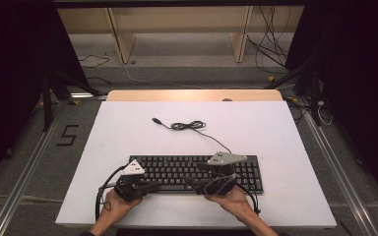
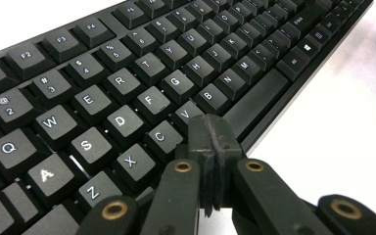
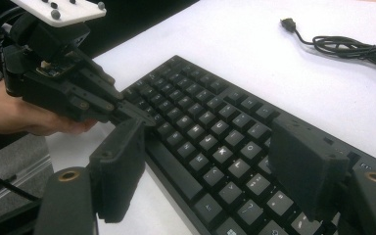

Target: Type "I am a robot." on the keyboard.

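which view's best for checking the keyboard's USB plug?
High view: the USB plug lies bare on the white table, apart from the keyboard, cable coil beside it. Right gripper view catches it small at the top edge. Left gripper view looks at the keys instead.

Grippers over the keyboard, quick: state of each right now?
Left gripper: shut, nothing between the jaws, tip over the keyboard near the C and V keys.
Right gripper: open, jaws wide apart above the keys, holding nothing.
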Demonstrator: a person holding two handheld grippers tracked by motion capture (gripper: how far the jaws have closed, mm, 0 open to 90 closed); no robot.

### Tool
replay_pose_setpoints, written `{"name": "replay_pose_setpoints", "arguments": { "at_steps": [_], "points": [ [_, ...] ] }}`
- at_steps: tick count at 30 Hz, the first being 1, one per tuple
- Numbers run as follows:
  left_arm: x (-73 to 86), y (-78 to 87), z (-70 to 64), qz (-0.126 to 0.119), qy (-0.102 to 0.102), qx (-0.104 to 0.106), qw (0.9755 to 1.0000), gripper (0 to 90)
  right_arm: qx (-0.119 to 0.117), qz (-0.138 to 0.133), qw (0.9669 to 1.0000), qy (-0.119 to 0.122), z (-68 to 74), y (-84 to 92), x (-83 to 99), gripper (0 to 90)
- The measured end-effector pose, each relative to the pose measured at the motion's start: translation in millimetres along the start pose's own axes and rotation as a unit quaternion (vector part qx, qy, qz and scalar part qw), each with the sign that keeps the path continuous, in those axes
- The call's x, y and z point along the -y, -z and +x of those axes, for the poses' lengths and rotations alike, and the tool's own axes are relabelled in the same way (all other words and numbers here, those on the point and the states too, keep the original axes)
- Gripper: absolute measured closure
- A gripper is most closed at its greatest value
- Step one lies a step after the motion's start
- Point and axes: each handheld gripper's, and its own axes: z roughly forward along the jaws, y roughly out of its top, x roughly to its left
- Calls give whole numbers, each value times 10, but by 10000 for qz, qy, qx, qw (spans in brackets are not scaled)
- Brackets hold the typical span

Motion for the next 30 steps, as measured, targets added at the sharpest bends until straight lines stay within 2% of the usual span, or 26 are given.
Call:
{"name": "replay_pose_setpoints", "arguments": {
  "at_steps": [2, 3, 5, 12, 19, 30],
  "points": [
    [-12, 21, -21, -52, -57, -62, 10000, 887, 1, -5, 10000, -2, 0, 2, -1, 309],
    [-16, 37, -18, -107, -50, -29, 9999, 838, 0, -8, 10000, -2, 0, 3, -1, 309],
    [-32, 79, -13, -235, -22, -15, 9997, 801, 0, -9, 10000, -5, -2, 3, -1, 308],
    [-57, 243, 74, -752, 291, 25, 9967, 620, 0, -1, 10000, -12, -2, -1, 1, 309],
    [-54, 311, 152, -913, 563, -105, 9942, 477, 0, -9, 10000, -18, -3, 1, 0, 308],
    [-49, 334, 206, -999, 743, -254, 9919, 380, -4, -5, 10000, -5, 0, -3, 2, 308]
  ]
}}
